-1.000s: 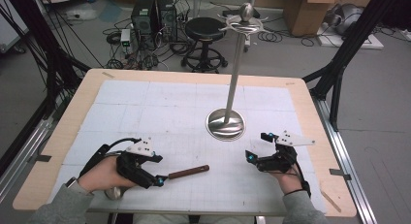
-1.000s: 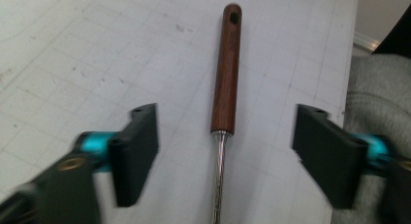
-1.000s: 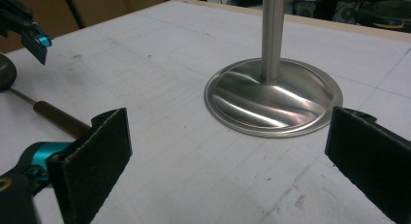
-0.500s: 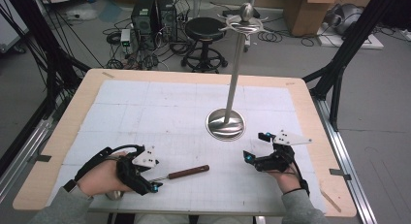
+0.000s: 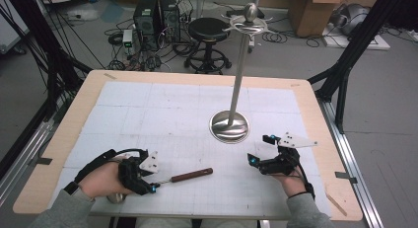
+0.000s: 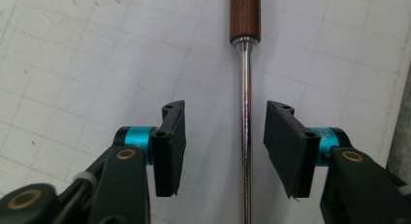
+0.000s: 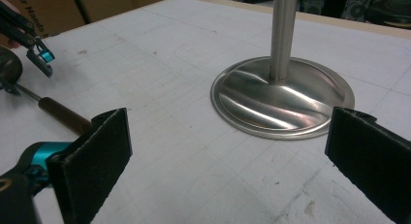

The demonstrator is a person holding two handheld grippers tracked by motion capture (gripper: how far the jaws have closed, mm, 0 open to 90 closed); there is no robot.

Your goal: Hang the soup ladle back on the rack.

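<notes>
Steel stand rises well beyond wood-handled tool by left gripper

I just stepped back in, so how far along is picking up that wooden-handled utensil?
Done: left gripper straddles the utensil's metal shaft. In hand: its jaws have just been closing, pads not yet touching. Left: grip and lift it off the table. The right gripper waits open beside the stand.

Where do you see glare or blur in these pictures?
Right gripper view: bright streaked reflections on the stand's steel base, its own near pads soft. Left gripper view: a thin highlight along the metal shaft, wooden handle sharp. High view: even, soft overall.
</notes>
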